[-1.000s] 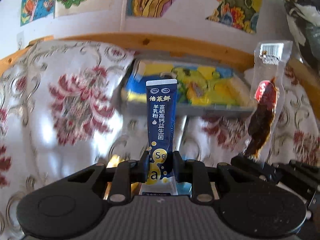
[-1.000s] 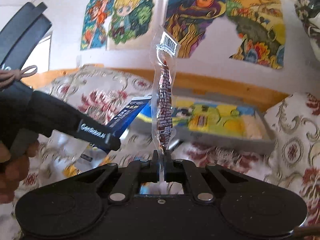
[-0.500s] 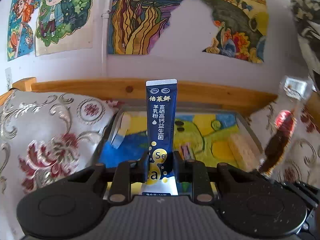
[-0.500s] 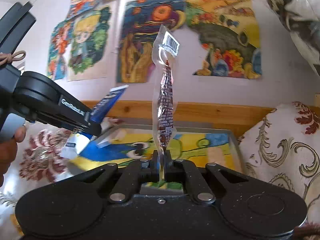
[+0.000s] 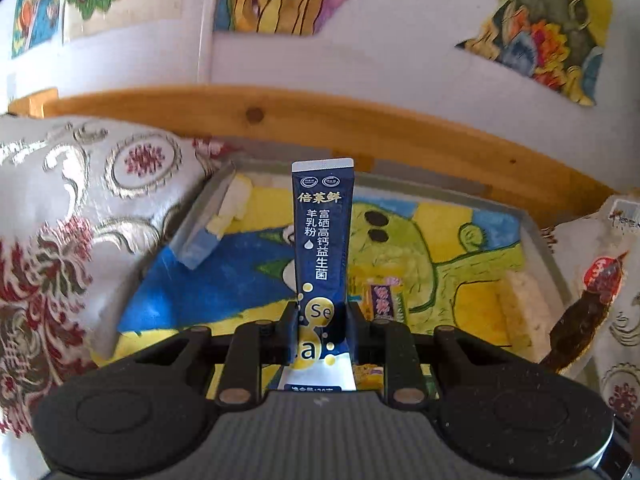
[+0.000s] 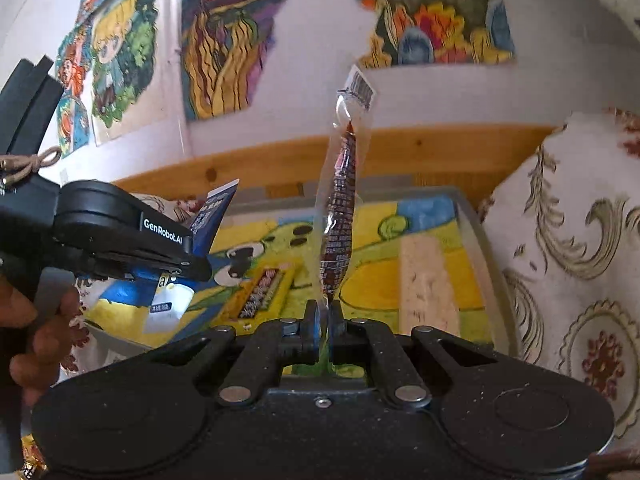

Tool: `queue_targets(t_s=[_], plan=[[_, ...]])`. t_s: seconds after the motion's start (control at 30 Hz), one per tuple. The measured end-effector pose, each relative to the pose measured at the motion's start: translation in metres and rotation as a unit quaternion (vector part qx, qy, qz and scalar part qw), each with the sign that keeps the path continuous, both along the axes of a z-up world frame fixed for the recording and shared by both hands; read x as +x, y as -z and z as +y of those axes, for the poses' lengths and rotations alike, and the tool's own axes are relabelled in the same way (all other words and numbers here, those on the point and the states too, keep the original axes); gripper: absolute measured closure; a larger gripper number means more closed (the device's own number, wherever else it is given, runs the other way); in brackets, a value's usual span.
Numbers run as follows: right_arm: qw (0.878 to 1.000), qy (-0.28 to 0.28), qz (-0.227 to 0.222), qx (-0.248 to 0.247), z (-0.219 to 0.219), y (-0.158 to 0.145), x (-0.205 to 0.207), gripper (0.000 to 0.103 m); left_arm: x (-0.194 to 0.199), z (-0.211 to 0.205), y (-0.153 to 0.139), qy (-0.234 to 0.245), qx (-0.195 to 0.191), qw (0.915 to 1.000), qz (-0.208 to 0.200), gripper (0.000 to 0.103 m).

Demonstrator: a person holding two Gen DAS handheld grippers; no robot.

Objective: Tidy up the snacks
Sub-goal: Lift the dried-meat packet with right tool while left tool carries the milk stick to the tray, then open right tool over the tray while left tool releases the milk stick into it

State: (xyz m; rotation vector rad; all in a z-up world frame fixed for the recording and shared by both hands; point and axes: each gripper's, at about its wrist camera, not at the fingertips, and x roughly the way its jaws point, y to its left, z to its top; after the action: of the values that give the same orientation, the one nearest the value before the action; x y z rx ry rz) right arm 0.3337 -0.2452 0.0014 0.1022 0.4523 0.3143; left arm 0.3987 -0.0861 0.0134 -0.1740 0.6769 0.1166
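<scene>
Left wrist view showed me my left gripper [image 5: 322, 322] with its fingers clamped on the lower part of a dark blue powder sachet [image 5: 322, 236], which stood upright above a grey tray [image 5: 540, 236] whose floor was painted in blue, yellow and green. Inside that tray lay a small red-and-yellow snack packet [image 5: 382, 300] just right of the sachet, and a pale wafer-like bar [image 5: 518, 304] sat near the right wall. A floral cushion [image 5: 72, 216] pressed against the tray's left side, and a wooden rail [image 5: 360, 124] ran behind it under a wall of coloured drawings [image 5: 548, 20]. At the right edge I saw the clear sausage pouch [image 5: 584, 300] slanting in. From the right wrist camera, my right gripper [image 6: 324, 320] had its fingers closed tight on the bottom seal of that same sausage pouch [image 6: 340, 220], which rose upright over the tray [image 6: 480, 248] with its barcode label at the top. My left gripper [image 6: 132, 236] appeared on the left with the sachet [image 6: 208, 220] tilted over the tray's left part, my hand [image 6: 36, 328] wrapped around its handle. Another floral cushion [image 6: 568, 248] sat just beside the tray's right wall.
</scene>
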Motion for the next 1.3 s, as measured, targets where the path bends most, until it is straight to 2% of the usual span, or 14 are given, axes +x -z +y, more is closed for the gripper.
queue_targets(t_s=[0.3,0.5,0.83,1.07,1.2,1.3], plan=[[0.999,0.010,0.034,0.015,-0.008,0.006,0.010,0.099,0.007,-0.001,0.015,-0.002,-0.002,0.9998,0.022,0.077],[0.999,0.009,0.038,0.012,-0.007,0.006,0.012,0.099,0.007,-0.005,0.018,0.000,0.005,0.9997,0.024,0.076],[0.999,0.015,0.042,0.004,-0.006,0.004,0.014,0.089,0.008,-0.006,0.020,-0.005,0.013,0.9996,0.025,0.071],[0.998,0.039,0.045,-0.001,-0.012,0.000,0.014,0.071,0.001,-0.005,0.016,-0.002,0.009,0.9999,0.015,0.040],[0.998,0.044,0.033,-0.008,-0.012,-0.005,0.008,0.060,-0.010,-0.006,0.009,0.002,0.020,0.9998,-0.002,0.020],[0.999,0.049,0.012,-0.020,-0.009,-0.011,0.000,0.045,-0.021,-0.004,0.001,0.000,0.027,0.9994,-0.020,0.014]])
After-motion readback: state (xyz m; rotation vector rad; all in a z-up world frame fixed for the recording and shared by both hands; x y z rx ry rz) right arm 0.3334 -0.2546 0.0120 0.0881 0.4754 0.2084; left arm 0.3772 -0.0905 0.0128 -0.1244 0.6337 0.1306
